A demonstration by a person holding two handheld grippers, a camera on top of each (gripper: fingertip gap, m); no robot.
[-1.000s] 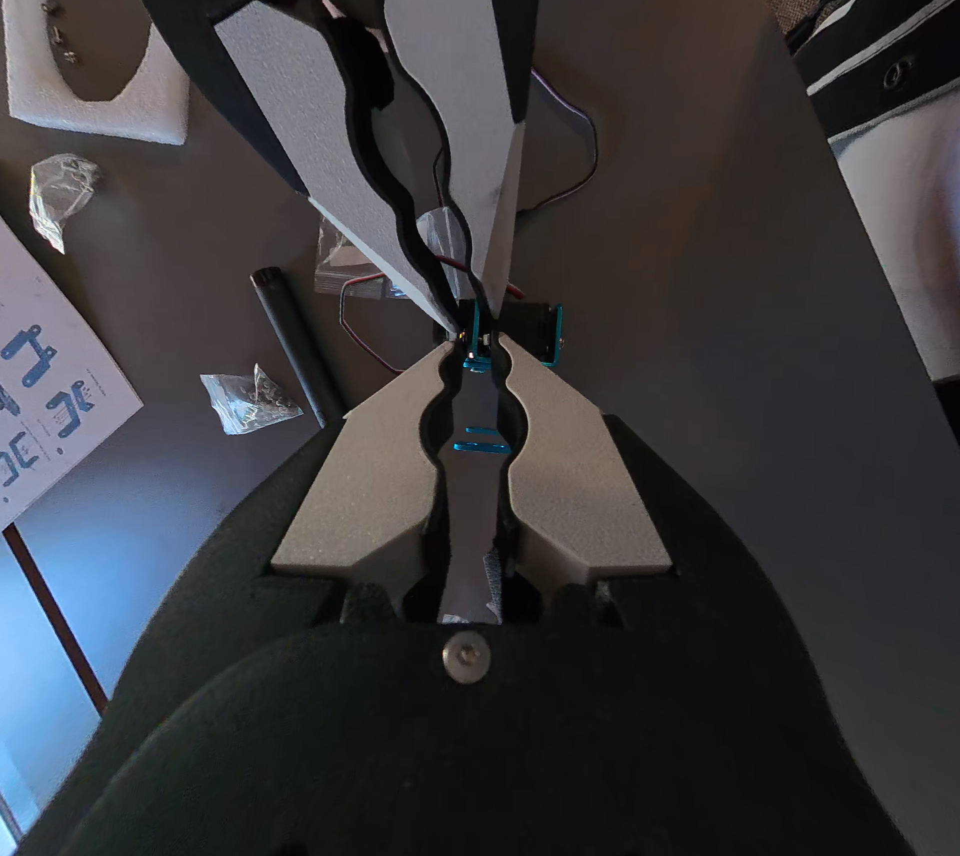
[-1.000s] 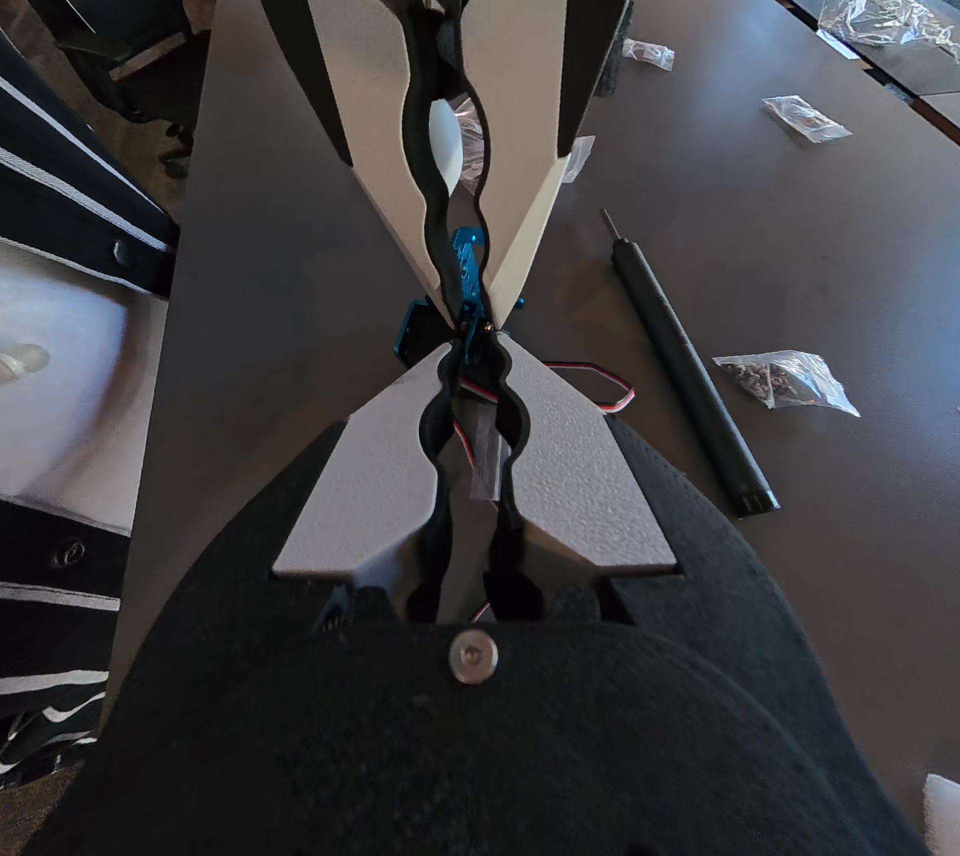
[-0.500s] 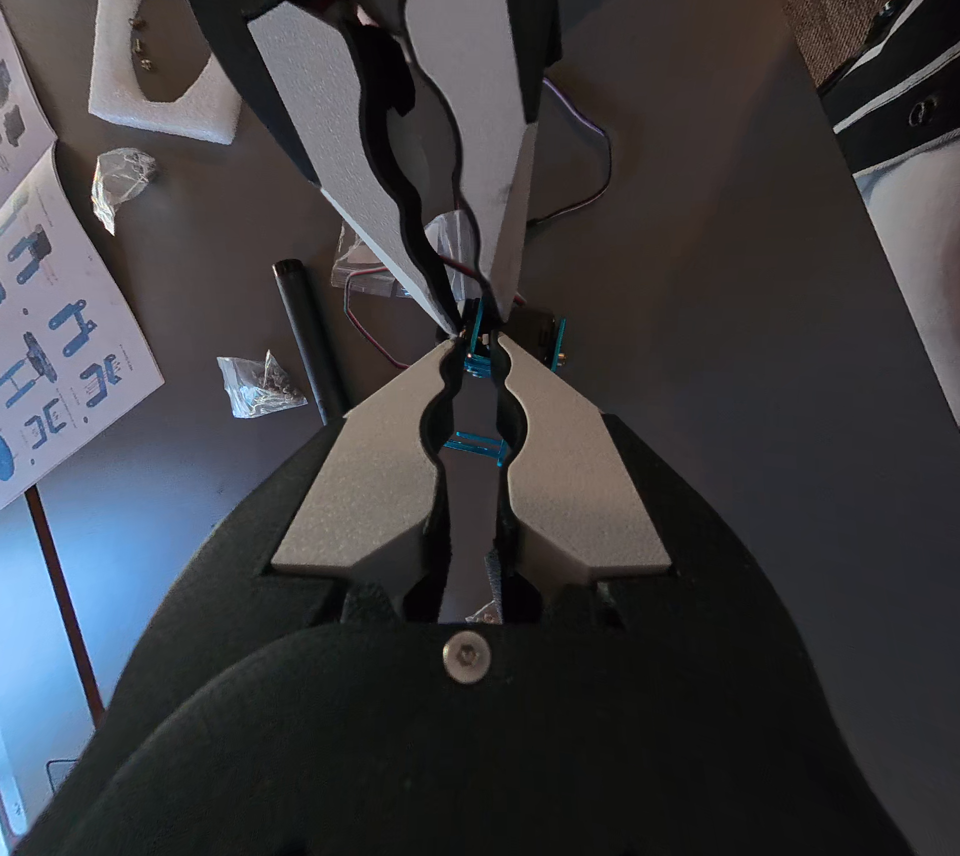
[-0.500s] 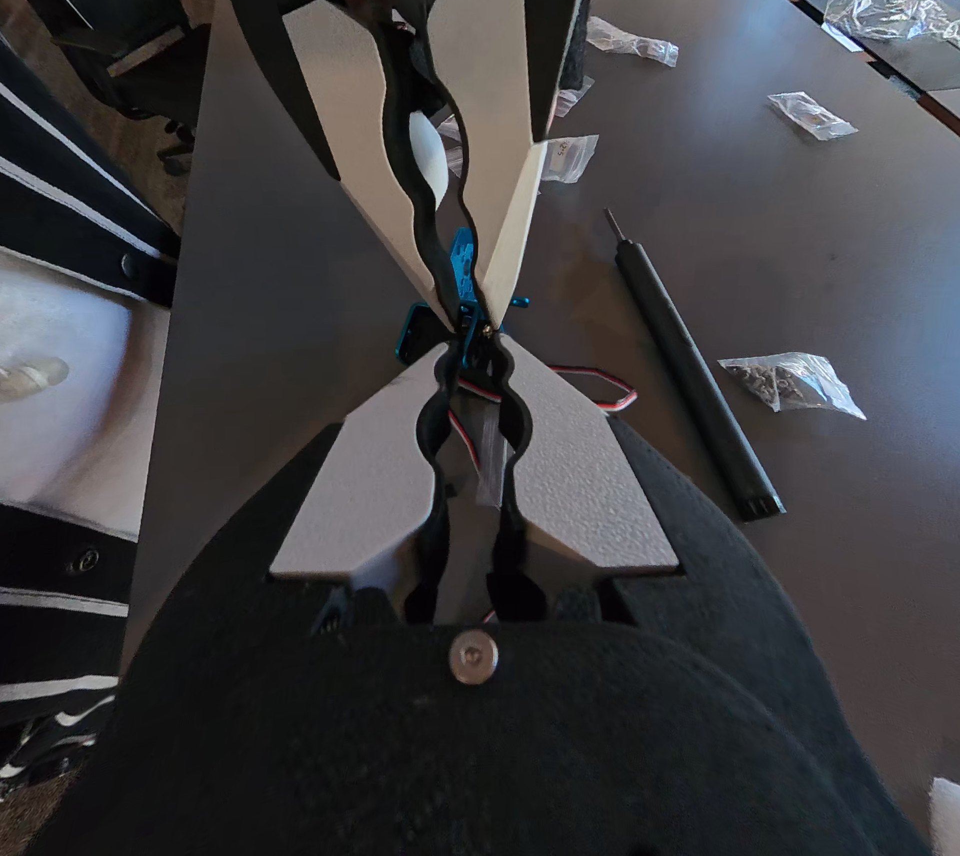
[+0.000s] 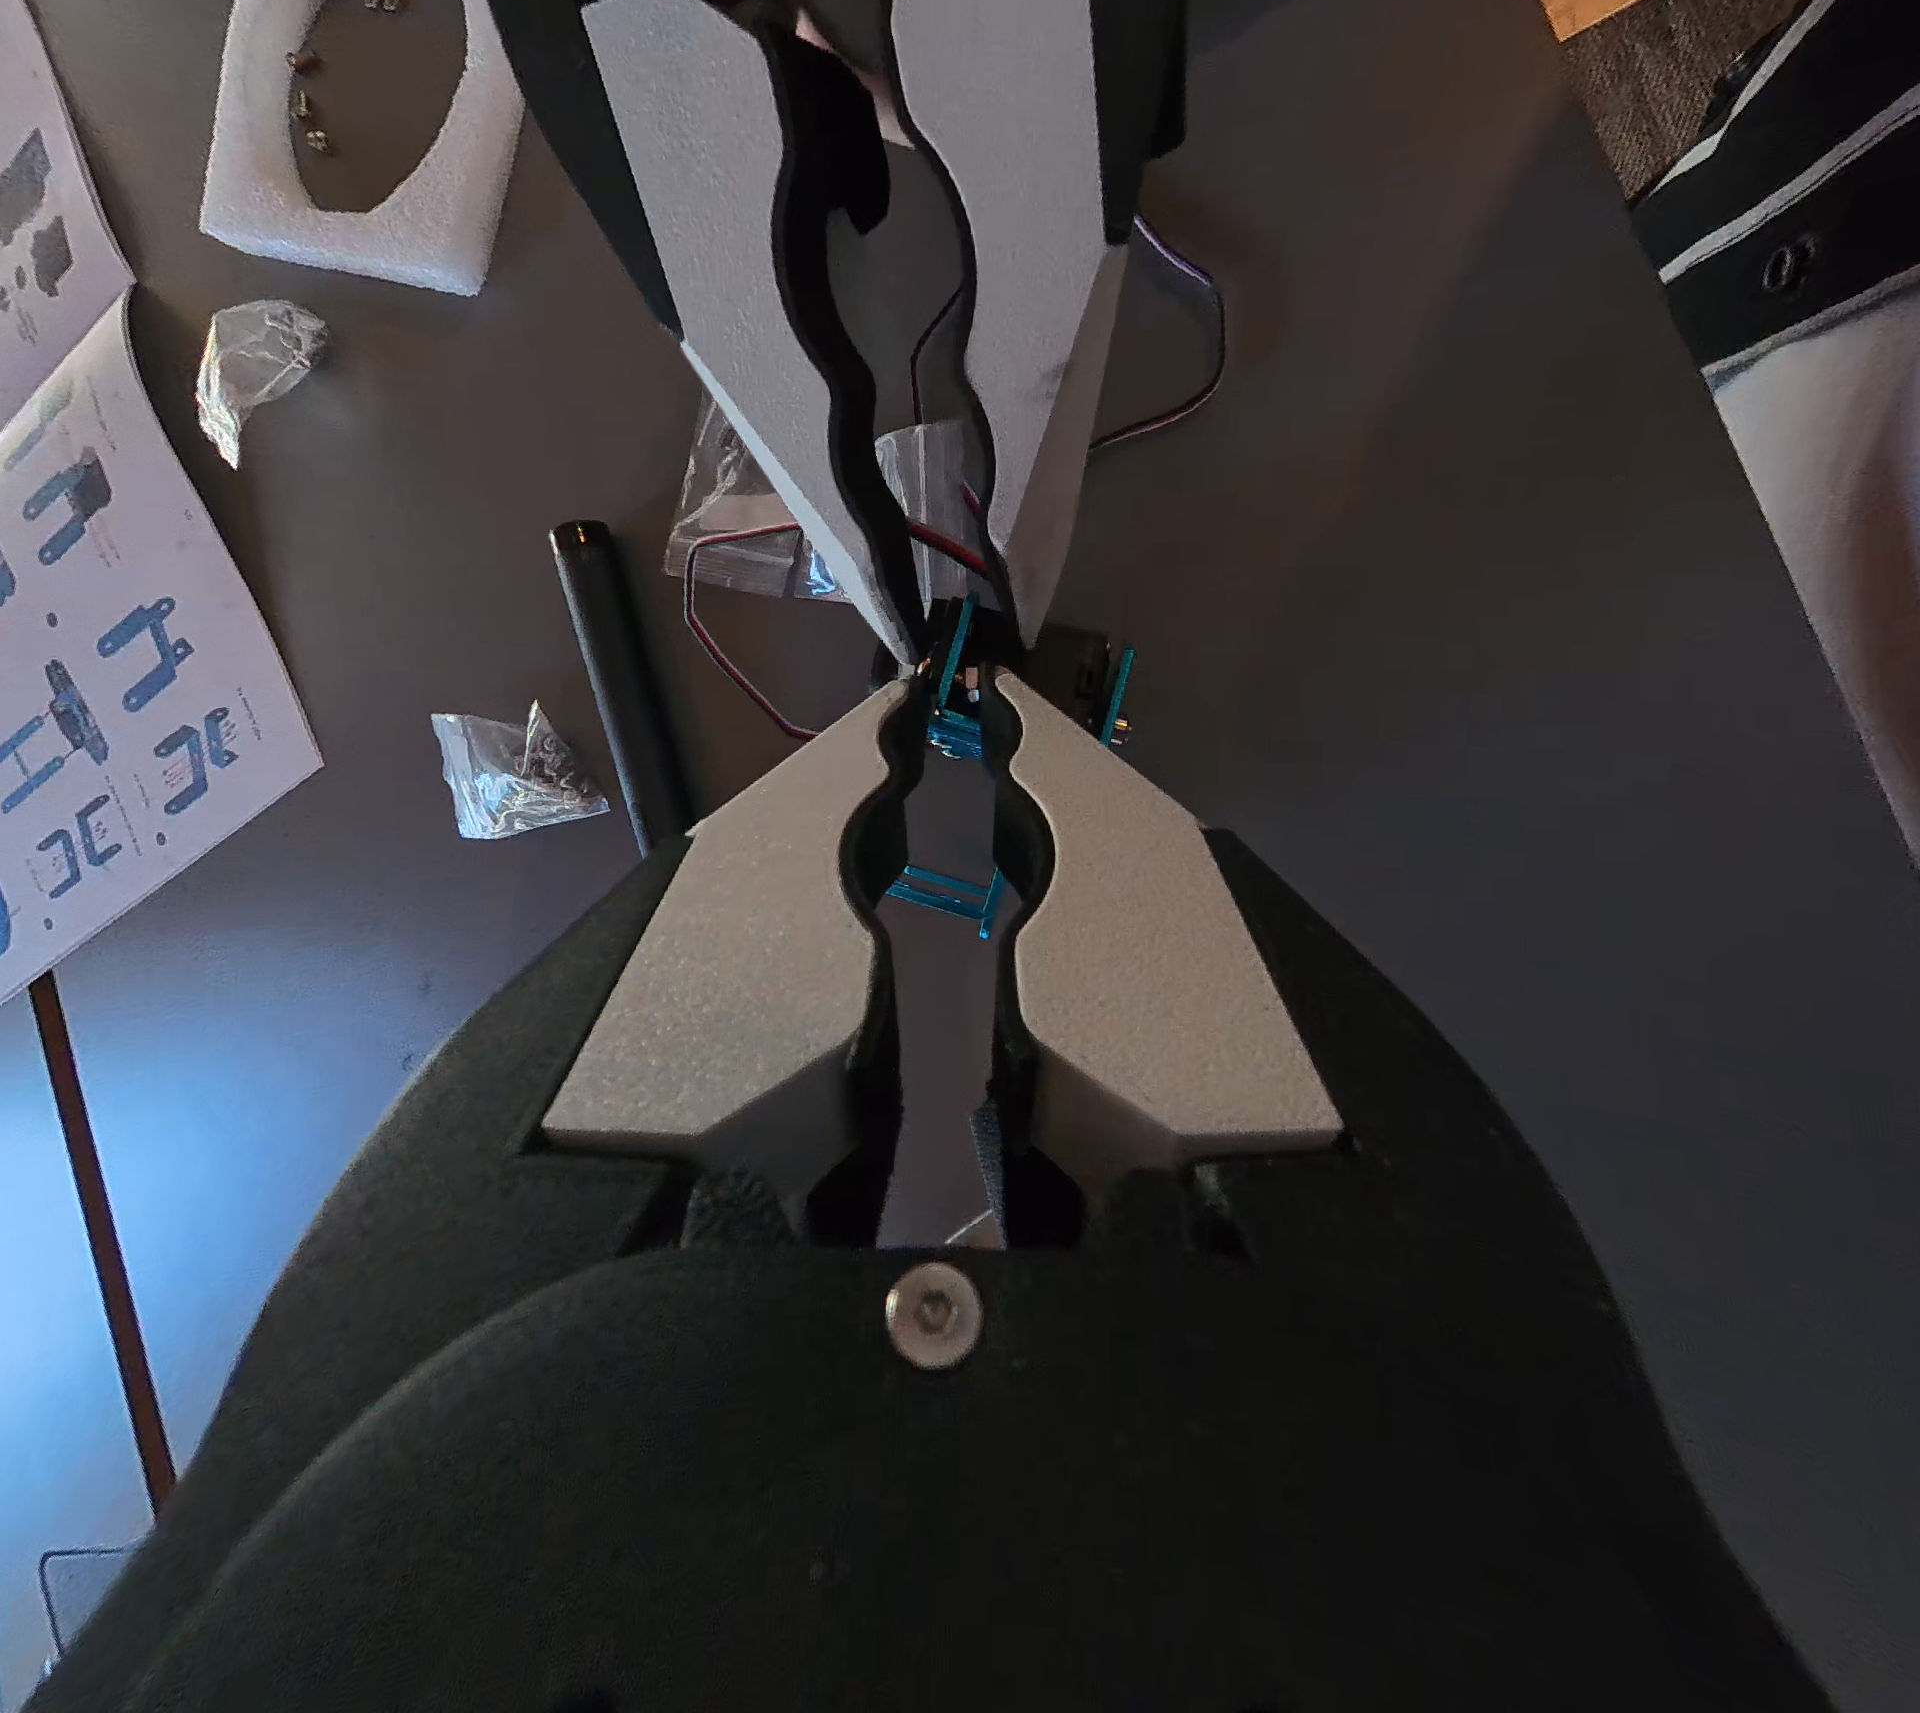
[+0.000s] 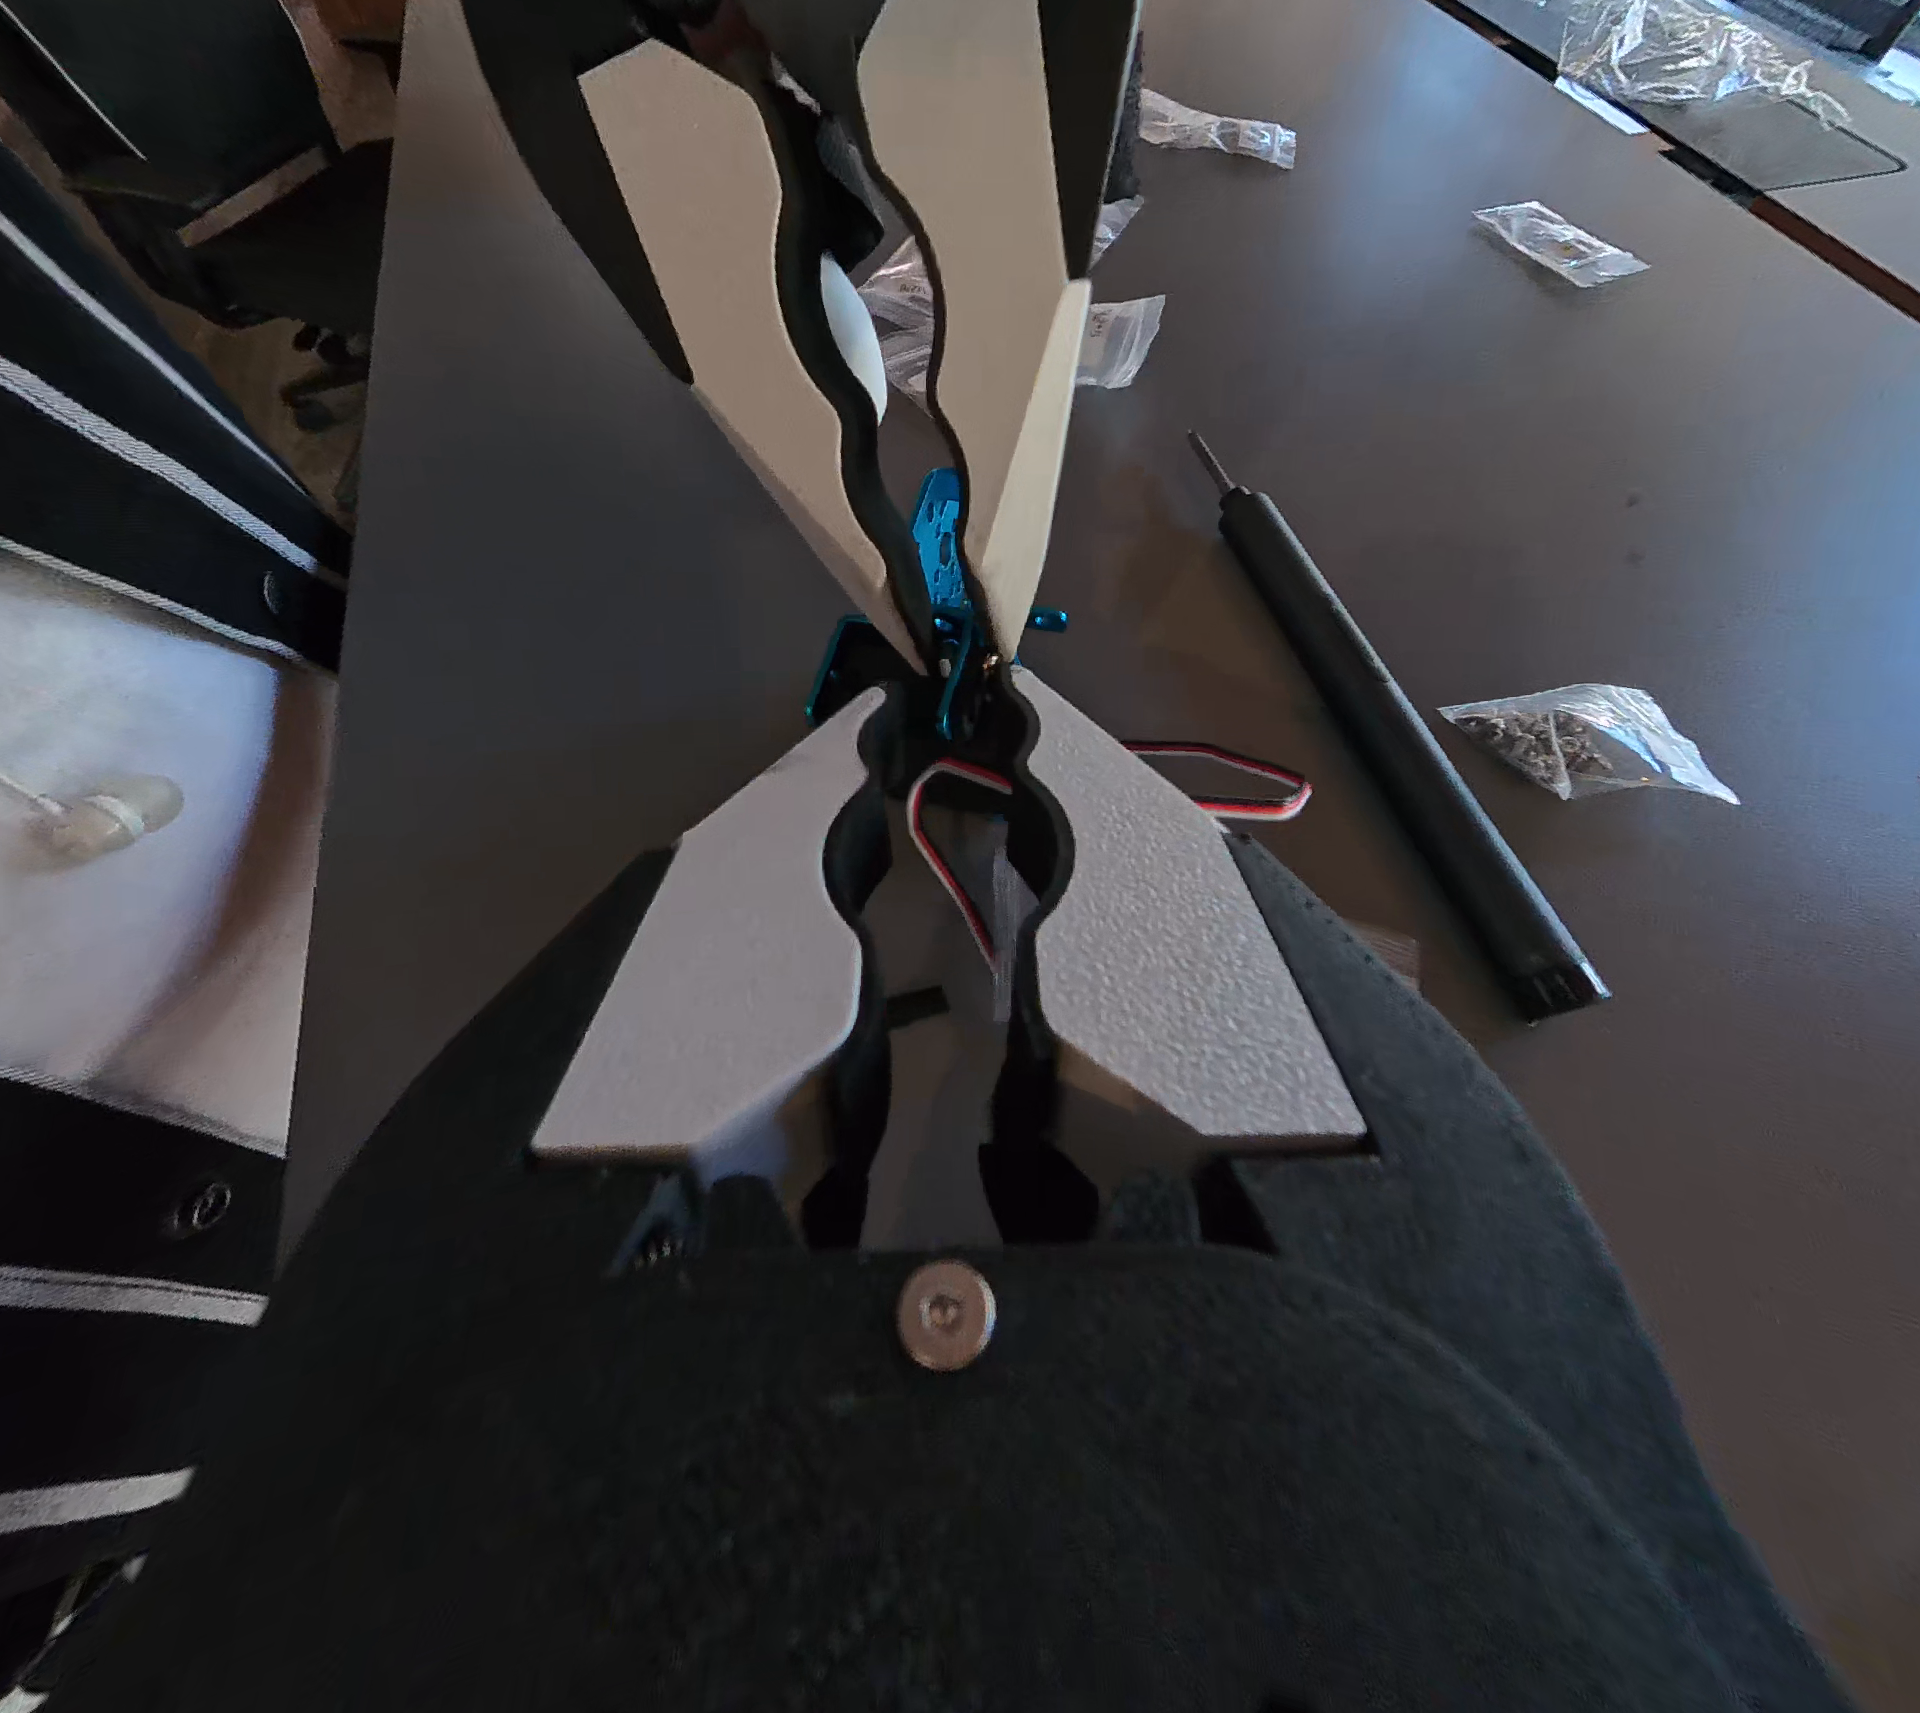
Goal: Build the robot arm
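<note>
Tip to tip above the dark counter (image 6: 1558,520) — left claw (image 5: 951,707) and right claw (image 6: 951,697) both pinching the small blue servo bracket (image 6: 940,562) between them, black screwdriver (image 6: 1392,728) lying just beside.

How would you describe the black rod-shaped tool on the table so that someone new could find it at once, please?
On the dark table, look just right of where the two claws meet tip to tip. The black rod-shaped tool lies flat there, beside a clear bag of small metal parts. Unlike the crinkled bags around it, it is long, straight and matte black, with a thin metal bit at its far end.
</note>
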